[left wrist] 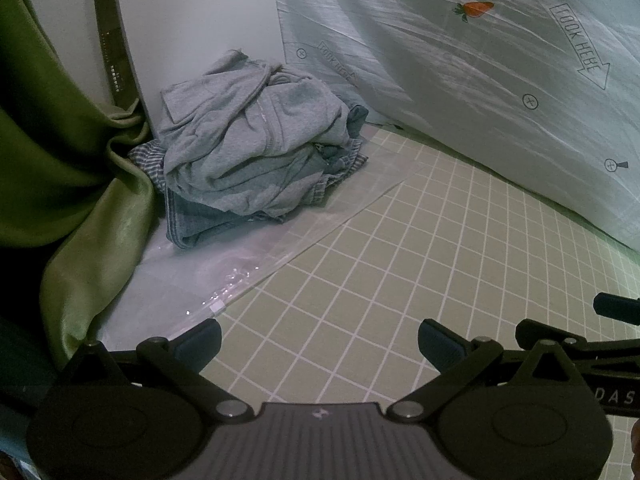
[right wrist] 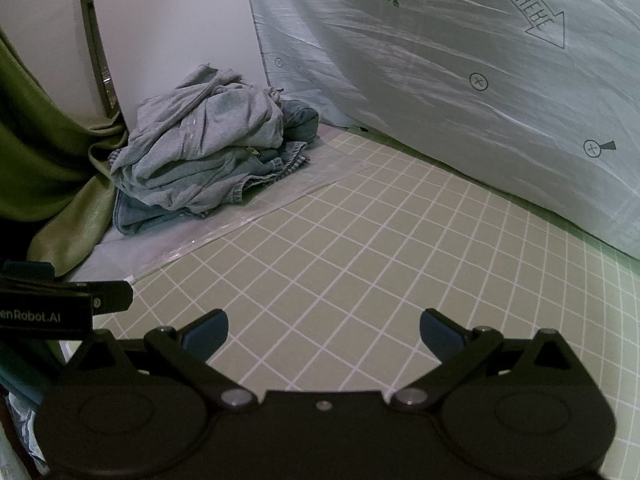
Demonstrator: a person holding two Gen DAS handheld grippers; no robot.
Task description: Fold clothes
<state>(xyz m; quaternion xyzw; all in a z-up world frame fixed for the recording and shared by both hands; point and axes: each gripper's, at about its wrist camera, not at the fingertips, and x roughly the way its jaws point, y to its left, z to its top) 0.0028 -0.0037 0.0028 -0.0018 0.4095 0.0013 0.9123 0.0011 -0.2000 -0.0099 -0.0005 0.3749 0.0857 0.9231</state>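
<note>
A crumpled pile of clothes (left wrist: 248,148) lies at the far left corner of the green grid mat (left wrist: 400,264): a grey zip garment on top, denim and checked fabric under it. The same pile of clothes (right wrist: 200,160) shows in the right wrist view. My left gripper (left wrist: 319,344) hovers low over the mat, open, nothing between its fingers, well short of the pile. My right gripper (right wrist: 323,334) is also open and empty over the grid mat (right wrist: 380,260). Part of the right gripper shows at the left wrist view's right edge.
A clear plastic sheet (left wrist: 224,268) lies under and in front of the pile. A green curtain (left wrist: 68,160) hangs at the left. A pale printed cloth with a carrot and "LOOK HERE" arrows (left wrist: 500,80) slopes along the back and right. A white wall panel (left wrist: 192,20) stands behind the pile.
</note>
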